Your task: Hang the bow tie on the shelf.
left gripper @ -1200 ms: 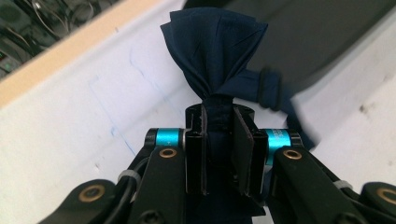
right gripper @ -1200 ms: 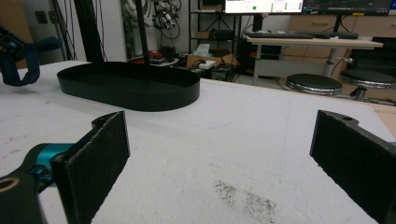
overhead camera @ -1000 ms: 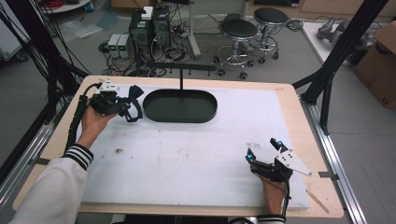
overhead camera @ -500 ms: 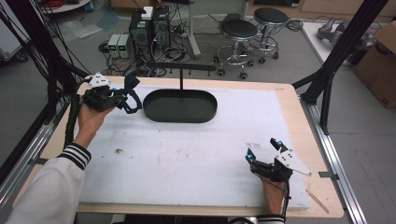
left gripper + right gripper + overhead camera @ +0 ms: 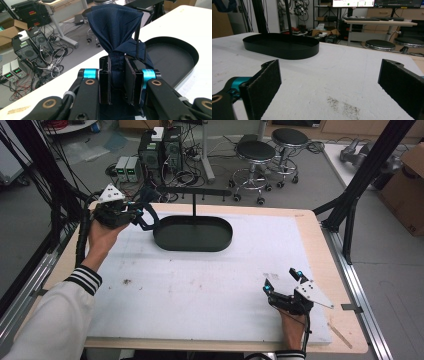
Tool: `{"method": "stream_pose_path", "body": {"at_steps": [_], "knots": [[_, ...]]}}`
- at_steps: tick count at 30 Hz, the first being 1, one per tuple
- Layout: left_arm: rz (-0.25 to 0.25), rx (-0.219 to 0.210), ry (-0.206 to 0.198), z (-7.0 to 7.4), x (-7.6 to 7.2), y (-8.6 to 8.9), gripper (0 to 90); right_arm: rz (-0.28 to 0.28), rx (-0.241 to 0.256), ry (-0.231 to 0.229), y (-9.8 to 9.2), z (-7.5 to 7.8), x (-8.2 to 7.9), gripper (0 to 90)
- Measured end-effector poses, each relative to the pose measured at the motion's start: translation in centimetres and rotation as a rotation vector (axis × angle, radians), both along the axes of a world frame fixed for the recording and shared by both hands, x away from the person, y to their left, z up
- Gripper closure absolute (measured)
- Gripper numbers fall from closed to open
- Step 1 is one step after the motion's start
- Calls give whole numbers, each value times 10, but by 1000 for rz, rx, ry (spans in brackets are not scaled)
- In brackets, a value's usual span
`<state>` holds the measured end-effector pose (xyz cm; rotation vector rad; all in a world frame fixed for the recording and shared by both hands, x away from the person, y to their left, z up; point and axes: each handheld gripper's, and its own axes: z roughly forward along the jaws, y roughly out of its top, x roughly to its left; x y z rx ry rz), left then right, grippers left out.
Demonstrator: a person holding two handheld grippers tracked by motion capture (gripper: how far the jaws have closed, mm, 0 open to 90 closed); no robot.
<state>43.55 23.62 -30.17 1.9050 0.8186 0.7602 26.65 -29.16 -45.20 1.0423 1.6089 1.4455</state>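
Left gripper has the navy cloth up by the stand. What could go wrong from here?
1. The left gripper pinches only a bunched middle of the navy cloth; it may slip out.
2. The loose fabric hangs beside the thin post and crossbar of the stand; it could snag there or tip the black tray.
3. The right gripper rests open far off, so no quick backup.

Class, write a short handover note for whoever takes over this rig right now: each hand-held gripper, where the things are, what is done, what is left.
Left hand-held gripper: shut on the navy cloth, held up at the table's far left edge beside the black oval tray with its T-shaped stand.
Right hand-held gripper: open, holding nothing, at the near right of the white mat.
Done: cloth gripped and lifted.
Left: probably hanging it on the stand.
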Motion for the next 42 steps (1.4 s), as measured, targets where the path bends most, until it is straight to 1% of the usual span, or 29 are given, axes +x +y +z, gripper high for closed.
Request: {"method": "stream_pose_path", "body": {"at_steps": [3,4,7,10,13,19,22,25,27,30,32,34,35,36,37,39,42], "knots": [[4,4,-9,3,3,-6,759,0,-2,-3,0,0,0,37],[4,4,-9,3,3,-6,759,-1,3,4,0,0,0,37],[-5,11,-26,8,8,-15,759,-1,3,0,0,0,0,37],[-6,11,-33,10,11,-22,759,-1,4,-2,-1,0,0,37],[4,3,-37,9,14,-28,759,0,6,1,0,0,-1,37],[6,30,-59,12,18,-39,759,0,8,-3,-1,0,0,37],[13,39,-74,15,21,-42,759,0,8,-3,-1,0,0,37],[22,50,-91,19,26,-46,759,1,10,-3,-1,0,0,37],[29,65,-104,21,29,-49,759,-1,10,-2,-1,0,-1,37],[38,76,-111,21,35,-53,759,0,10,-7,-1,0,-1,37],[48,76,-119,19,38,-55,759,1,12,-7,-1,0,-1,37],[52,84,-118,17,41,-56,759,1,11,-11,-1,0,-1,37],[59,89,-118,16,42,-56,759,1,16,-6,-1,0,-1,37],[63,88,-121,15,43,-56,759,1,11,-9,-2,0,-1,37],[72,89,-123,15,44,-55,759,1,13,-9,-2,0,-1,37],[86,77,-126,14,46,-53,759,2,15,-5,-1,0,-1,37],[107,85,-133,11,50,-50,759,1,18,-4,-1,0,-1,37]]}}
